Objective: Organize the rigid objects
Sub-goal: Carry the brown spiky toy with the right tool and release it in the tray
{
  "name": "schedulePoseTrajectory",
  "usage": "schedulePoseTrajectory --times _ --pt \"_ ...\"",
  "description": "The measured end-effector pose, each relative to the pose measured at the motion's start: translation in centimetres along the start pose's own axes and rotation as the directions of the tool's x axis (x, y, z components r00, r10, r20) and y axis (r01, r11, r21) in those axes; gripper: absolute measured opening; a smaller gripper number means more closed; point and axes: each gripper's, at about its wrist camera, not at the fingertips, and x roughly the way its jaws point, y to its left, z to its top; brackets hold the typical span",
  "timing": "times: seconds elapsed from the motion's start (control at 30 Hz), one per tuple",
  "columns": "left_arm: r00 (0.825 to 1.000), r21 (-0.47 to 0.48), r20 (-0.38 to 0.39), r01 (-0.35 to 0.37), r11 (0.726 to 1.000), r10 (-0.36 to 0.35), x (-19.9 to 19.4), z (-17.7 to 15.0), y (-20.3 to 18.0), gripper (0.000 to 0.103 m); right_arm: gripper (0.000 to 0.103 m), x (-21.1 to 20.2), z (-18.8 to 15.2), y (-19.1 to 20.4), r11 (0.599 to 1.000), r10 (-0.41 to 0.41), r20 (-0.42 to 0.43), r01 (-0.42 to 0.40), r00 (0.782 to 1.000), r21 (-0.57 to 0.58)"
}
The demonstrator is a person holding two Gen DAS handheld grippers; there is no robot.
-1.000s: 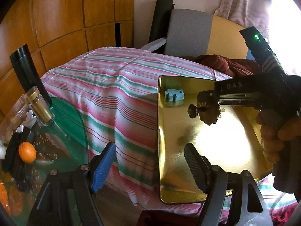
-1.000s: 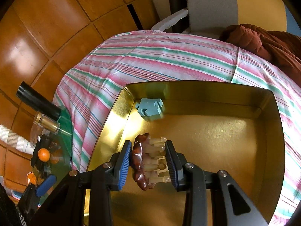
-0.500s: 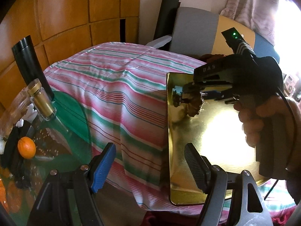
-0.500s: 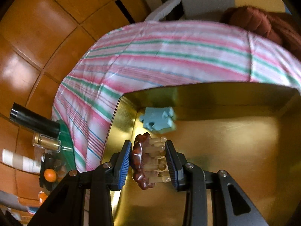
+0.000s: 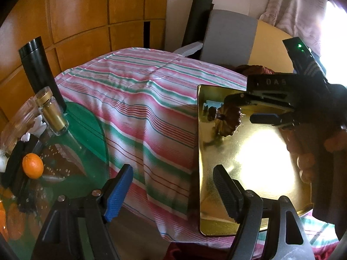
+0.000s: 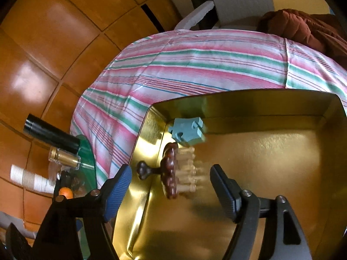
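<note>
A brown wooden peg brush [image 6: 171, 171] is in the gold metal tray [image 6: 271, 162], close to its left wall and just below a light blue puzzle-shaped block [image 6: 187, 131]. My right gripper [image 6: 170, 169] straddles the brush. Its jaws are opening, and neither pad touches the blurred brush. From the left wrist view the brush [image 5: 227, 121] shows below the right gripper [image 5: 239, 108], held by a person's hand [image 5: 308, 162]. My left gripper [image 5: 172, 169] stands open and holds nothing. It hovers over the striped cloth [image 5: 141, 112] at the tray's [image 5: 249, 162] near left edge.
To the left, a green glass table [image 5: 86, 125] carries an orange [image 5: 32, 165], a gold-capped glass bottle [image 5: 53, 117] and a black cylinder [image 5: 38, 69]. Stacked paper cups [image 6: 26, 176] lie beside it. A brown garment [image 6: 303, 28] and a grey chair back [image 5: 227, 34] are behind the tray.
The right gripper's jaws have spread apart and let go of the brush, which now sits free in the tray near the blue block. The left gripper has hardly moved.
</note>
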Motion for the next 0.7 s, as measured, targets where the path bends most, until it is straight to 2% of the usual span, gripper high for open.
schedulePoseTrajectory --times 0.3,0.7 --pt "1.000 0.004 0.028 -0.006 1.000 0.006 -1.2 0.1 0.1 0.079 0.076 -2.7 -1.6 0.2 1.000 0.013 0.043 -0.012 0.999 -0.019" --pt "0.999 0.020 0.053 0.004 1.000 -0.006 -2.4 0.1 -0.8 0.079 0.080 -7.5 -5.2 0.3 0.991 -0.071 0.147 0.086 0.987 -0.101"
